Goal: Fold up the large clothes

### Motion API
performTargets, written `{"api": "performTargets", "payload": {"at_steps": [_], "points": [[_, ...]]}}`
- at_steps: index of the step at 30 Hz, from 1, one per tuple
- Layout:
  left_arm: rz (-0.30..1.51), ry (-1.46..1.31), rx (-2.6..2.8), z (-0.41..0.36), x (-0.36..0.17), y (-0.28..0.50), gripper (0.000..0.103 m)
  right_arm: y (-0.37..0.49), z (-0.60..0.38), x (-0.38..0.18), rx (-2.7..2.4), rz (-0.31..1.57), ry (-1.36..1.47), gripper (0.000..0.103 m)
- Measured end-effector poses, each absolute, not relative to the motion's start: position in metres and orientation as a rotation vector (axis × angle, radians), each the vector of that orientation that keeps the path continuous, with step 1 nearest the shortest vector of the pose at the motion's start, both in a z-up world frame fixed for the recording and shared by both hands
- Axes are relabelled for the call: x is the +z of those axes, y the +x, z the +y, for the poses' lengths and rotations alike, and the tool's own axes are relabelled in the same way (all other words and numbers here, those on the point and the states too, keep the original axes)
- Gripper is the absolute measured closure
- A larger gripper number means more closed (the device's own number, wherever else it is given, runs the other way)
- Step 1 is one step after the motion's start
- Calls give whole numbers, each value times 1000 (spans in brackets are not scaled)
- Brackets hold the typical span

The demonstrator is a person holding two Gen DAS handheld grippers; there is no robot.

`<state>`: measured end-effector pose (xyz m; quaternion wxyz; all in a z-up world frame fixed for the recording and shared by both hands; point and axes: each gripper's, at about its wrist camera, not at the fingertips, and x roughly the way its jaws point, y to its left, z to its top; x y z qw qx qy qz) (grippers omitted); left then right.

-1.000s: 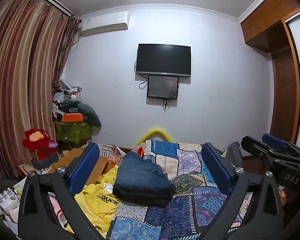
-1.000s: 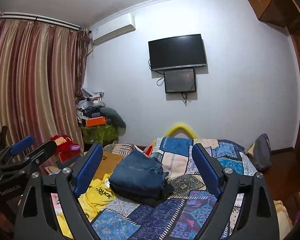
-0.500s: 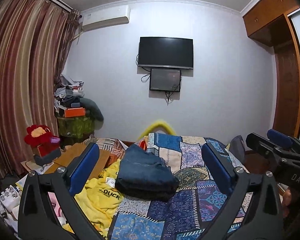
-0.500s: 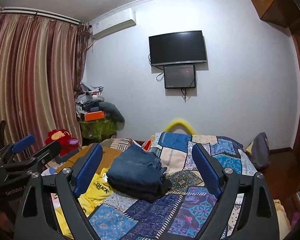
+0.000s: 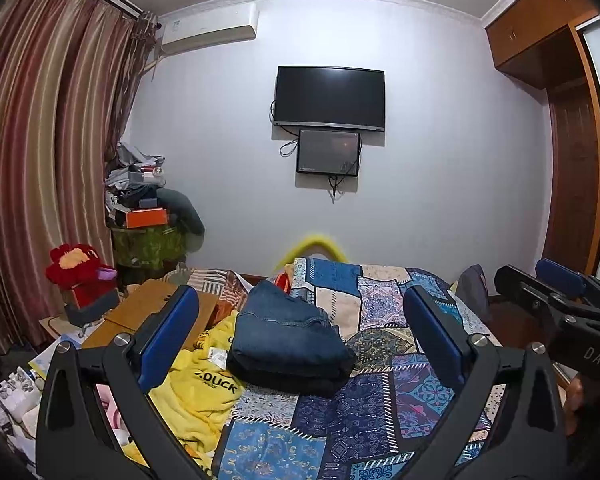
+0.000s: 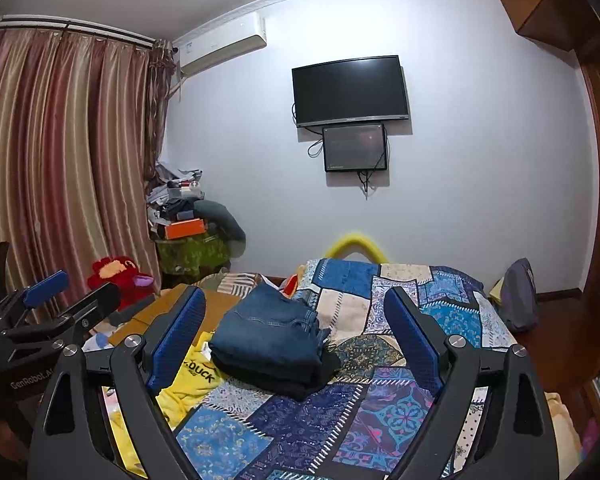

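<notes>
Folded blue jeans (image 5: pixel 286 332) lie stacked on a dark folded garment on the patchwork quilt (image 5: pixel 380 408) of the bed; they also show in the right wrist view (image 6: pixel 268 336). A crumpled yellow garment with "DUCK" print (image 5: pixel 200 388) lies to their left, also in the right wrist view (image 6: pixel 188 376). My left gripper (image 5: pixel 300 320) is open and empty, held above and short of the jeans. My right gripper (image 6: pixel 296 320) is open and empty, likewise back from the jeans. Each gripper shows in the other's view: the right one (image 5: pixel 556 300) and the left one (image 6: pixel 56 296).
A cardboard box (image 5: pixel 156 312) and a red plush toy (image 5: pixel 80 268) sit left of the bed. A cluttered stand (image 5: pixel 148 220) is in the corner by the curtains. A TV (image 5: pixel 329 96) hangs on the far wall. A wardrobe (image 5: pixel 572 160) stands right.
Both grippers have tilted and drawn back slightly, so the jeans sit lower and farther in view. Both stay open and empty.
</notes>
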<state>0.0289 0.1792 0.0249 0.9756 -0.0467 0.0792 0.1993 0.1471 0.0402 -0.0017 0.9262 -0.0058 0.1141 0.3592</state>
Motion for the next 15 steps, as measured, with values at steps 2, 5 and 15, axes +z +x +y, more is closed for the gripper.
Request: {"api": "performTargets", "payload": {"at_steps": [2, 5, 15], "points": [[163, -93, 402, 179, 24, 30, 0, 147, 39, -1, 736, 234, -12, 14], [166, -94, 402, 178, 24, 31, 0, 148, 39, -1, 734, 236, -13, 14], [170, -91, 402, 178, 24, 32, 0, 149, 39, -4, 733, 250, -5, 14]]}}
